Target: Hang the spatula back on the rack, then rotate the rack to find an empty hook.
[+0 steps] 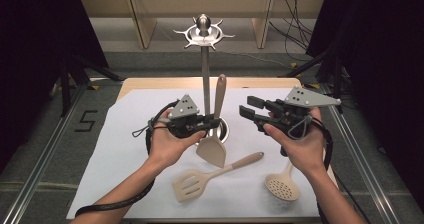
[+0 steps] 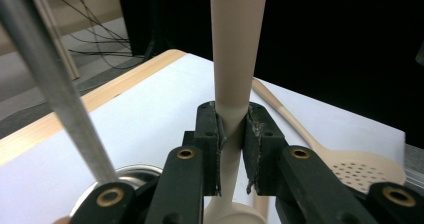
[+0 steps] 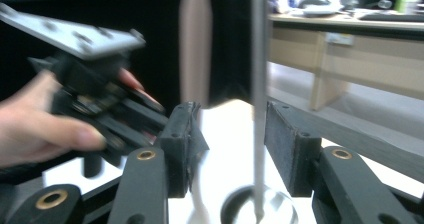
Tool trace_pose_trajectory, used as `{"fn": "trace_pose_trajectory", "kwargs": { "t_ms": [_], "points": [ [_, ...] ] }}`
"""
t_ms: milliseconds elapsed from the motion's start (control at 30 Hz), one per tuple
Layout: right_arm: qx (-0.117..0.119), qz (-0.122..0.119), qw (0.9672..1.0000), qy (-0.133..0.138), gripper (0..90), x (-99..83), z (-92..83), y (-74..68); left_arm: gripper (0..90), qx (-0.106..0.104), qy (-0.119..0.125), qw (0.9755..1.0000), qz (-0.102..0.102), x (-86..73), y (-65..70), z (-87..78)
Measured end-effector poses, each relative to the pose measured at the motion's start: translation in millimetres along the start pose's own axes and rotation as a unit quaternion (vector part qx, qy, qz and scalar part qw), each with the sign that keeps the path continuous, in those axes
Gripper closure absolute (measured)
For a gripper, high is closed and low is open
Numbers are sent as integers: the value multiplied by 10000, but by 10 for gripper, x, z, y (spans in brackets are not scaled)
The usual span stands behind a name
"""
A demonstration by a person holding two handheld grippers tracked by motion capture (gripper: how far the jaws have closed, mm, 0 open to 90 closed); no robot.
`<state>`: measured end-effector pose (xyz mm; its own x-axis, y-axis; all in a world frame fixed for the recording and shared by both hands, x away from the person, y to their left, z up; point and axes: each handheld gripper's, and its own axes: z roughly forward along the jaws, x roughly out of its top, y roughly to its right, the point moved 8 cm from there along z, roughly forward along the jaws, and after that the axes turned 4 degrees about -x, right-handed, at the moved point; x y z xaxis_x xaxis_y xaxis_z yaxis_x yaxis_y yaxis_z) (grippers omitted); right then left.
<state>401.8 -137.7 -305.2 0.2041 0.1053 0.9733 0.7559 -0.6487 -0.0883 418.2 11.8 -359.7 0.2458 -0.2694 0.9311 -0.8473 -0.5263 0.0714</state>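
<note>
The left hand-held gripper (image 1: 212, 123) pinches the handle of a beige solid spatula (image 1: 214, 134) and holds it upright above the middle of the table (image 1: 125, 134), blade down, handle pointing up, just beside the thin steel pole of the utensil stand (image 1: 204, 69). In the left gripper view the pads (image 2: 207, 134) press on both sides of the narrow handle (image 2: 232, 84), with the pole (image 2: 60, 99) slanting at the left over the round steel base (image 2: 135, 174).

The right hand-held gripper (image 1: 248, 109) is to the right of the spatula, its jaws spread with nothing between the pads; its own view looks past them to the blurred spatula handle (image 3: 195, 49), the pole (image 3: 258, 84) and the left hand (image 3: 40, 124).

On the white sheet nearer the person lie a slotted spatula (image 1: 200, 180) in the middle and a perforated skimmer (image 1: 283, 184) at the right, well apart from each other.
</note>
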Motion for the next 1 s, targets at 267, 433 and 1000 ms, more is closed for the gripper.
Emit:
{"fn": "trace_pose_trajectory", "kwargs": {
  "t_ms": [267, 433, 1000],
  "points": [
    [-509, -34, 9985, -218, 573, -235, -103, 256, 775, 177, 115, 9997, -94, 50, -47, -77],
    [-671, 65, 9968, -421, 576, -402, -172, 345, 775, 226, 209, 9994, -170, 88, -74, -130],
    [-1010, 407, 9908, -807, 582, -928, -276, 668, 775, 394, 358, 9984, -170, 138, -190, -288]
  ]
}}
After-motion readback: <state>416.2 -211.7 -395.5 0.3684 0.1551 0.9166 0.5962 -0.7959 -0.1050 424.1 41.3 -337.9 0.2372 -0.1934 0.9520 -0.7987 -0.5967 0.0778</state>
